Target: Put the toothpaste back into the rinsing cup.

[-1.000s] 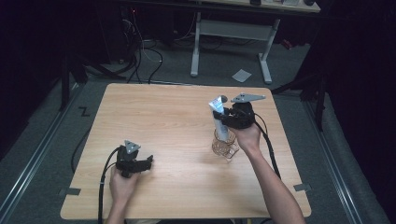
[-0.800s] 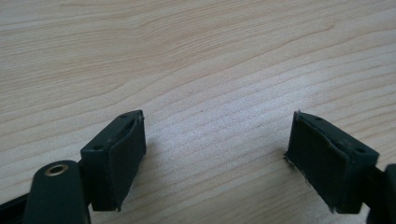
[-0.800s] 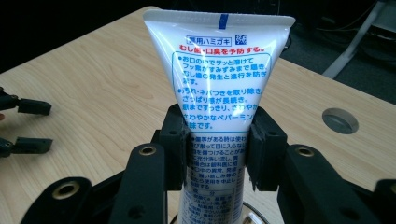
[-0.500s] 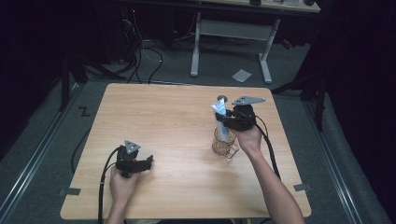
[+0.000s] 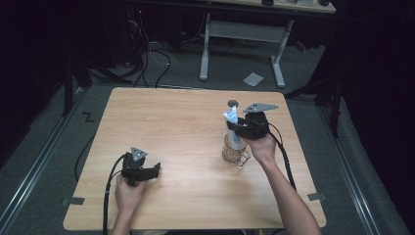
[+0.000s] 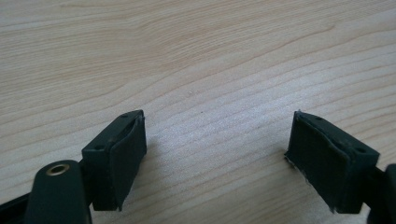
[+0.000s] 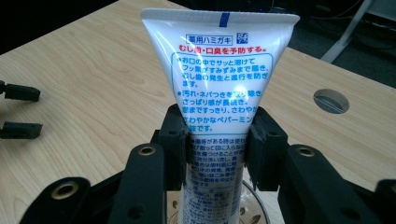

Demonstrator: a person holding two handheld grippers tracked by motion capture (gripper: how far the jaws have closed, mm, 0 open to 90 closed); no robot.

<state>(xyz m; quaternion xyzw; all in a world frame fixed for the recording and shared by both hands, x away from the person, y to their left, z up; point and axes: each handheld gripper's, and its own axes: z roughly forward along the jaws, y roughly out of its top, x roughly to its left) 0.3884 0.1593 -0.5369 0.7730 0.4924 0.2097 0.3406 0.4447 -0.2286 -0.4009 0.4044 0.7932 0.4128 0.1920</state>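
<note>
Here the matter turns on how the toothpaste tube (image 7: 219, 88) stands relative to the glass cup (image 5: 235, 152) beneath it. The tube is upright, its long axis running straight up and down, the flat crimped end at the top and the lower end down inside the cup's mouth; in the right gripper view the glass rim curves just under the jaws, with the tube passing through it. Whether its bottom end rests on the floor of the cup I cannot tell. The cup sits on the right half of the counter (image 5: 171, 127), near the person's right hand and well apart from the left one.

The right hand-held gripper (image 7: 218, 147) is clamped on the tube about midway along its length, both pads pressing the printed sides, jaws held only as far apart as the tube's own width. It approaches from the person's side, level with the tube's middle, so any lift or lowering would run along the tube's axis. A tilt looks likely to knock the tube against the rim.

The left hand-held gripper (image 5: 139, 169) rests low over the near-left part of the counter, its jaws standing wide apart with nothing between them but bare wood grain.
</note>
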